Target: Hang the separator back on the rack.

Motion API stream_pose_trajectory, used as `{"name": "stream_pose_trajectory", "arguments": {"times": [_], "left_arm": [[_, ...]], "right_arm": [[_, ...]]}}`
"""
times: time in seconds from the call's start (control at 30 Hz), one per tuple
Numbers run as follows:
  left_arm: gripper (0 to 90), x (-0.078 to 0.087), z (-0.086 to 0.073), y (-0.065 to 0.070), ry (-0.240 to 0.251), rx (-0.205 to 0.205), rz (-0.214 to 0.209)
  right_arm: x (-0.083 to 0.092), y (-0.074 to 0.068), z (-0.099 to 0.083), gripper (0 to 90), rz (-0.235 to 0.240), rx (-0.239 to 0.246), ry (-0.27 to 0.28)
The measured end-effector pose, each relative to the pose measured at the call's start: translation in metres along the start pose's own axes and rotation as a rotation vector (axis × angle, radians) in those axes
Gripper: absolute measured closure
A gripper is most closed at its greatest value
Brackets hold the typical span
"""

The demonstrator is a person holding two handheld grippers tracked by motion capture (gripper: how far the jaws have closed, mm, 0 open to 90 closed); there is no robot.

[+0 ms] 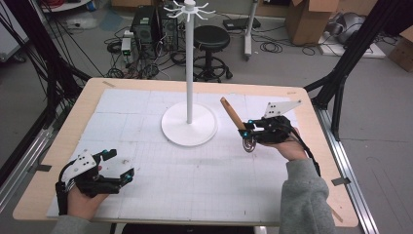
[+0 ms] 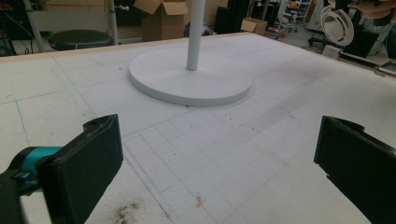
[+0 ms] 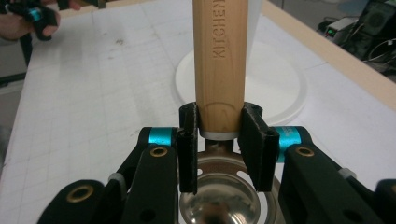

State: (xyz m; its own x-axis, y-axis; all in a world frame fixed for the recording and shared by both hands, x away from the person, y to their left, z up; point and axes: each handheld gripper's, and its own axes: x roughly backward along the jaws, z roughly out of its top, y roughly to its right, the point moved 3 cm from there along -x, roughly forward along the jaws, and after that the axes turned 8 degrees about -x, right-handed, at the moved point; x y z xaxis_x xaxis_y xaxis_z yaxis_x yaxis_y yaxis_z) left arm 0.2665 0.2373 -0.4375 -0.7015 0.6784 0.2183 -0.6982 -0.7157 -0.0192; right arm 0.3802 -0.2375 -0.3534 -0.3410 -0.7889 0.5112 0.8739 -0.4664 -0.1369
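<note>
Steel bowl [image 3: 219, 200] (rim cut off) below gripper [image 3: 219, 128]

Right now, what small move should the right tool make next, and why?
Probably lift the spoon higher toward the stand's hooks. The right tool is shut on its wooden handle, the metal bowl hangs low near the table, and the hooks sit far above.

High view overhead facing forward, gripper views low, sharing white stand [image 1: 189, 124]
</note>
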Motion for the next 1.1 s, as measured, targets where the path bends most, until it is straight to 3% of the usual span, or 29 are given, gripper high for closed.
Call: {"name": "stream_pose_trajectory", "arguments": {"times": [0.63,1.1], "left_arm": [[1.7,-0.002,-0.001,-0.001,-0.007,0.007,0.001],[1.7,-0.002,-0.001,-0.001,-0.008,0.009,0.000]], "right_arm": [[0.006,-0.003,0.014,69.8,-0.038,-0.028,0.119],[0.010,-0.004,0.031,69.8,-0.122,-0.066,0.218]]}}
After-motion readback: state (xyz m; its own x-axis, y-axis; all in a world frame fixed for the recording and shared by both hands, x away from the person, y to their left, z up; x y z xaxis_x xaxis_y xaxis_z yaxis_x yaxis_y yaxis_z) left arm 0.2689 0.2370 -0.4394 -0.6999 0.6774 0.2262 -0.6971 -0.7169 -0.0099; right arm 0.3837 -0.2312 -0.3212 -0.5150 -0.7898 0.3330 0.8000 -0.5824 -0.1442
